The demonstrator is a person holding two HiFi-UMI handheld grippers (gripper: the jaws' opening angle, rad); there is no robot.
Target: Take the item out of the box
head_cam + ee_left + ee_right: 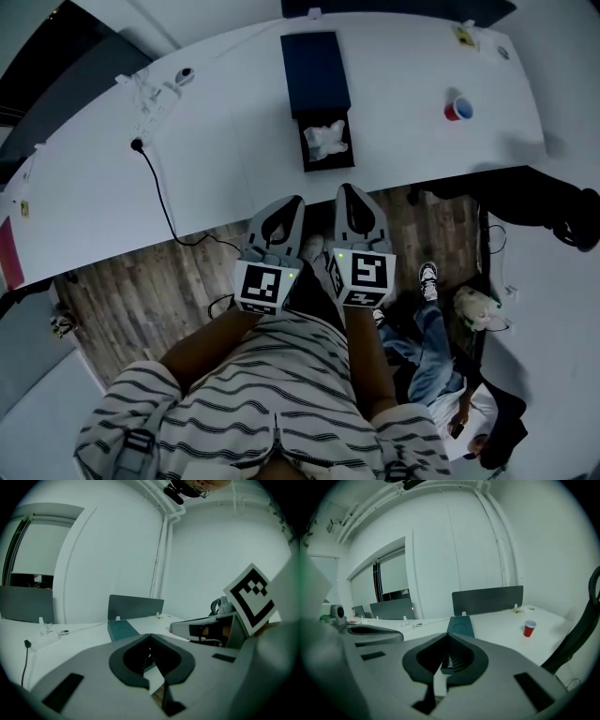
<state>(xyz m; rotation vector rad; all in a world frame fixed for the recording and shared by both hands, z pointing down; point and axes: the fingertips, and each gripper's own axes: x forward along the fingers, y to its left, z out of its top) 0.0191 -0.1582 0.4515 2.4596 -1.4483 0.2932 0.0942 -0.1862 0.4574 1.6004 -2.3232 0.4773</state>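
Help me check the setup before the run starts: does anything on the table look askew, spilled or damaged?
Nothing stands out. The dark blue box lies flat on the table, its open end showing the white item inside; the red cup stands upright, nothing spilled. Only the black cable trails off the table's edge.

Around the bench (225, 159)
A red cup (458, 109) is set on it; a black cable (161, 197) is hung over its edge.

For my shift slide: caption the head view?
Left tool and right tool, shut and empty, hover short of the table where an open box holds a white item.
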